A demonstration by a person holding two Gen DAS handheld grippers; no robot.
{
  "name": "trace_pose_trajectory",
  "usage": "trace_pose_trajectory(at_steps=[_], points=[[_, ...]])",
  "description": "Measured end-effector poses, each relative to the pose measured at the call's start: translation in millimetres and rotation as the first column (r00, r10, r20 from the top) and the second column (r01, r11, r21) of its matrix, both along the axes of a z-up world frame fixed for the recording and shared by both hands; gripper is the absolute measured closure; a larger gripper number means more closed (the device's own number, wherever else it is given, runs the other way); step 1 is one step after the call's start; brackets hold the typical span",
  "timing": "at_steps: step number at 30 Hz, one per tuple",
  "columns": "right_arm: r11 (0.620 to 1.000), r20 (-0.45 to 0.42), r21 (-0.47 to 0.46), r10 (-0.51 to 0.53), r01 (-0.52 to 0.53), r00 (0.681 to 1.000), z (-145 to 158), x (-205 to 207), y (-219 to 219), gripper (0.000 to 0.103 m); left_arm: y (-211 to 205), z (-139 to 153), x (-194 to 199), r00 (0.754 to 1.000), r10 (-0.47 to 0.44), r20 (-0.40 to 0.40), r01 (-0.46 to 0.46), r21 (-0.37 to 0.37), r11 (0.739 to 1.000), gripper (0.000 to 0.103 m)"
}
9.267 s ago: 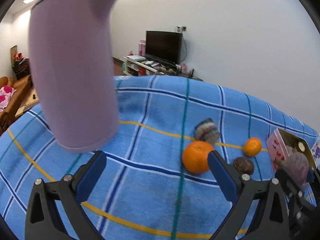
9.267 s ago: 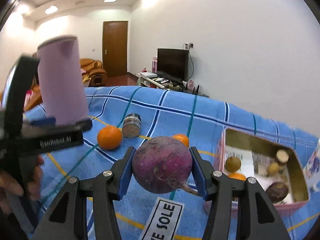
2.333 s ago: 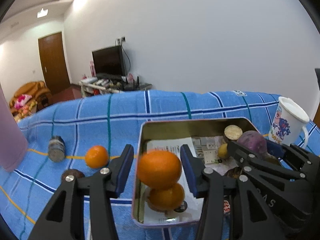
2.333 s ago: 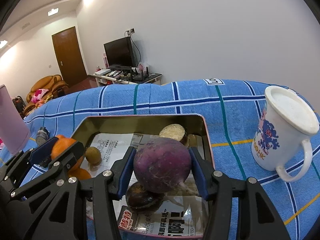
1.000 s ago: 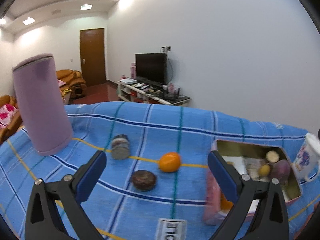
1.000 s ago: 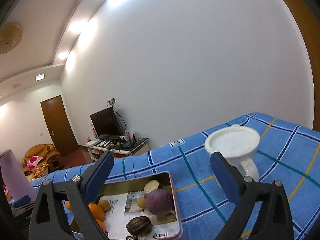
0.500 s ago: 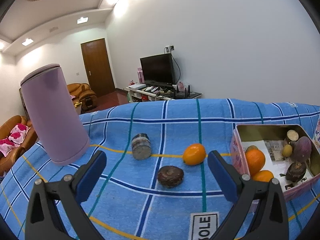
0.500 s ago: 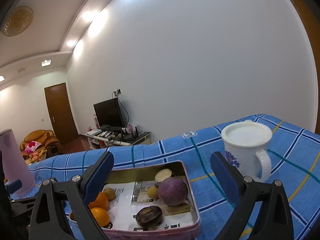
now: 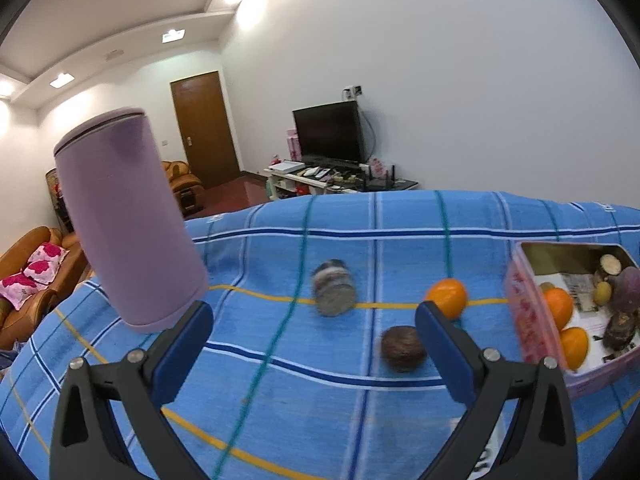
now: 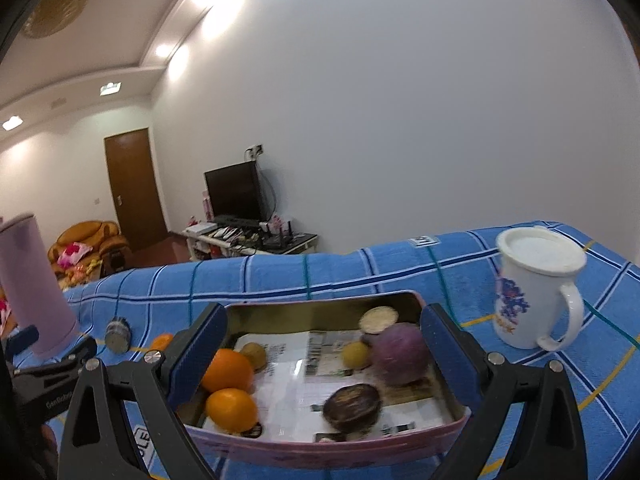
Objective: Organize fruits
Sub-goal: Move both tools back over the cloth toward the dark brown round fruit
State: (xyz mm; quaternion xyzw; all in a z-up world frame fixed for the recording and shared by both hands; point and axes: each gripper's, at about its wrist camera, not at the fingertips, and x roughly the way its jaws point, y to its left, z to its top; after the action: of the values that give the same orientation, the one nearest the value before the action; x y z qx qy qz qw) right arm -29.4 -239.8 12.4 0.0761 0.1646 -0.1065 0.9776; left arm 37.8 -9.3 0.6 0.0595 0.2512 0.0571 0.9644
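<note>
A small orange [image 9: 446, 297] and a dark fruit [image 9: 402, 348] lie on the cloth [image 9: 320, 400], left of the tin [image 10: 320, 450] (already part filled). Left gripper [image 9: 310, 350] gapes empty: centre over one fruit, lower squarely, close gently. Right gripper [image 10: 322, 358], wide and empty, hovers over the tin.

From my left camera, the tall cylinder [image 9: 128, 220] stands at far left on the checked cloth [image 9: 280, 392]. Right of it lies a small jar [image 9: 334, 288] on its side, then a tangerine [image 9: 447, 297], with a passion fruit [image 9: 403, 349] nearer me between them. The tin [image 9: 524, 312] sits at far right. From my right camera, inside the tin two oranges [image 10: 228, 370] lie left, a round root [image 10: 400, 354] right, another passion fruit [image 10: 352, 402] in front. The lidded mug [image 10: 536, 284] stands right of the tin.
</note>
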Motion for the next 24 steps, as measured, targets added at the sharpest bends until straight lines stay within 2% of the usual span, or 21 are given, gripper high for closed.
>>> trace_pose_trajectory(at_steps=[11,17,24], points=[[0.990,-0.065,-0.070,0.114,-0.119,0.991,-3.8,18.7,50.3,0.005,59.1,-7.9,19.0,0.990,0.130,-0.062,-0.131,-0.008,0.991,0.000],[0.979,-0.110,-0.073,0.181,-0.189,0.977,-7.1,31.4,76.3,0.005,82.1,-11.7,26.4,0.980,0.180,-0.082,-0.182,-0.019,0.983,0.000],[0.957,-0.202,-0.079,0.258,-0.278,0.945,-17.2,54.1,116.4,0.005,116.6,-19.3,34.0,0.966,0.219,-0.139,-0.234,-0.104,0.967,0.000]])
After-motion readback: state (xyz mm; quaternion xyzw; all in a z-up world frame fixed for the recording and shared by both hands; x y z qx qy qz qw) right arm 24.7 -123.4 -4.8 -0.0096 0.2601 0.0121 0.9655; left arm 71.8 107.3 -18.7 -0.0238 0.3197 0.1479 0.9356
